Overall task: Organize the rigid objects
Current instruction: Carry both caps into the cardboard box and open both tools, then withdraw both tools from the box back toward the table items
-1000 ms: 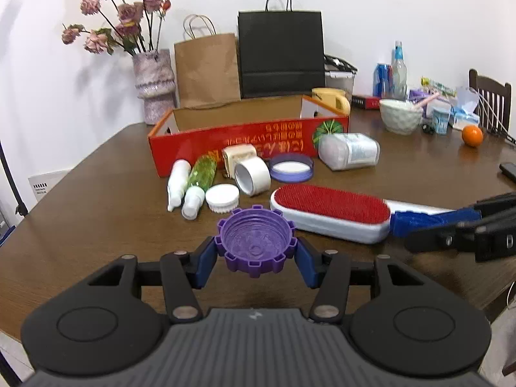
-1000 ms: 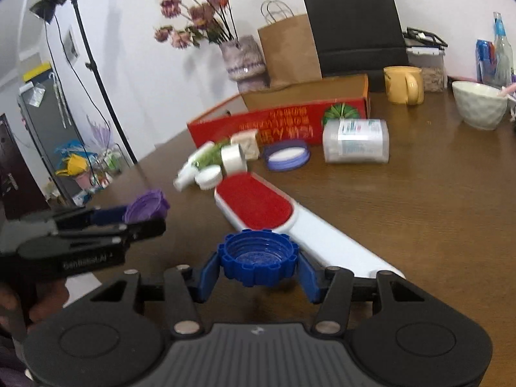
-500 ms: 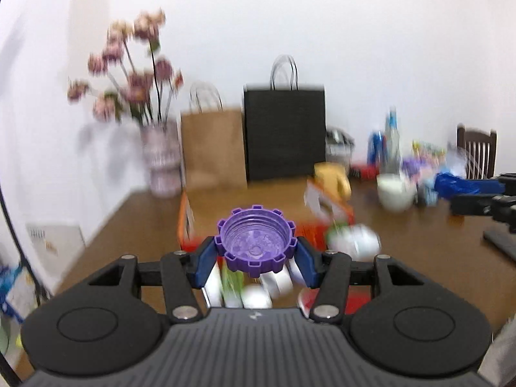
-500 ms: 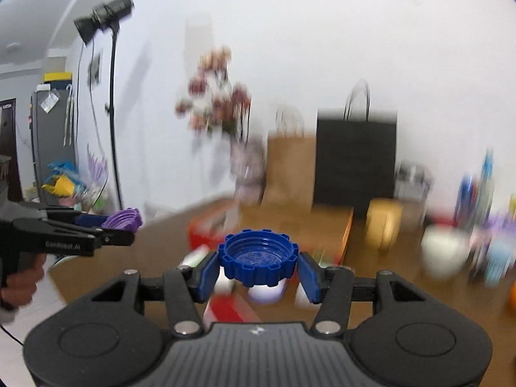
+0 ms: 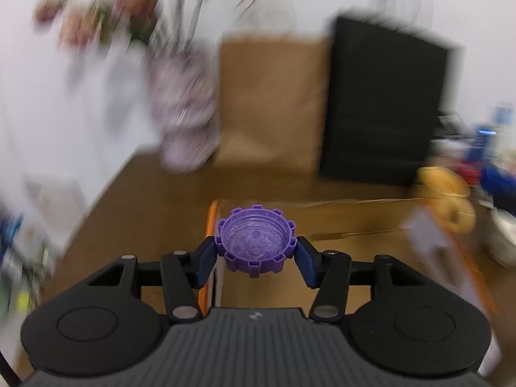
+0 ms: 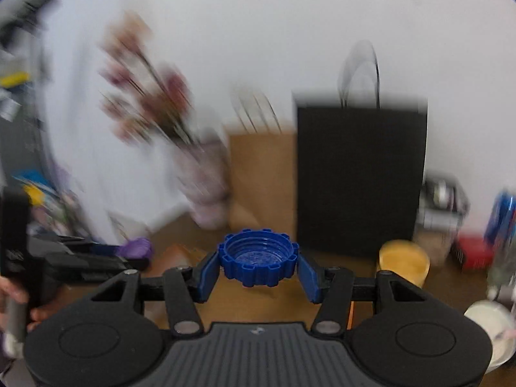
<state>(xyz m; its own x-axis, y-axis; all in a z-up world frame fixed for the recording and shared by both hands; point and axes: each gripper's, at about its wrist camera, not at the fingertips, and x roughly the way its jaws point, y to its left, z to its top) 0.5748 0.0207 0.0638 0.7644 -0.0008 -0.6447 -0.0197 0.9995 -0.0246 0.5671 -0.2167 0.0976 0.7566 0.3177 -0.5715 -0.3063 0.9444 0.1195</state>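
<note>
My left gripper [image 5: 256,253] is shut on a purple ridged cap [image 5: 255,240], held in the air over the left end of the open cardboard box [image 5: 338,225]. My right gripper [image 6: 258,269] is shut on a blue ridged cap [image 6: 258,258], also in the air above the box [image 6: 245,303]. The left gripper with the purple cap [image 6: 135,247] shows at the left of the right wrist view. Both views are blurred by motion. The other loose objects on the table are out of view.
A vase of dried flowers [image 5: 185,109], a brown paper bag [image 5: 271,96] and a black paper bag [image 5: 383,106] stand behind the box. A yellow mug [image 6: 403,262] and a white bowl [image 6: 490,329] are to the right.
Both grippers have lifted from the table's front and moved forward to above the cardboard box, each still holding its cap. The loose objects in front of the box have dropped out of view.
</note>
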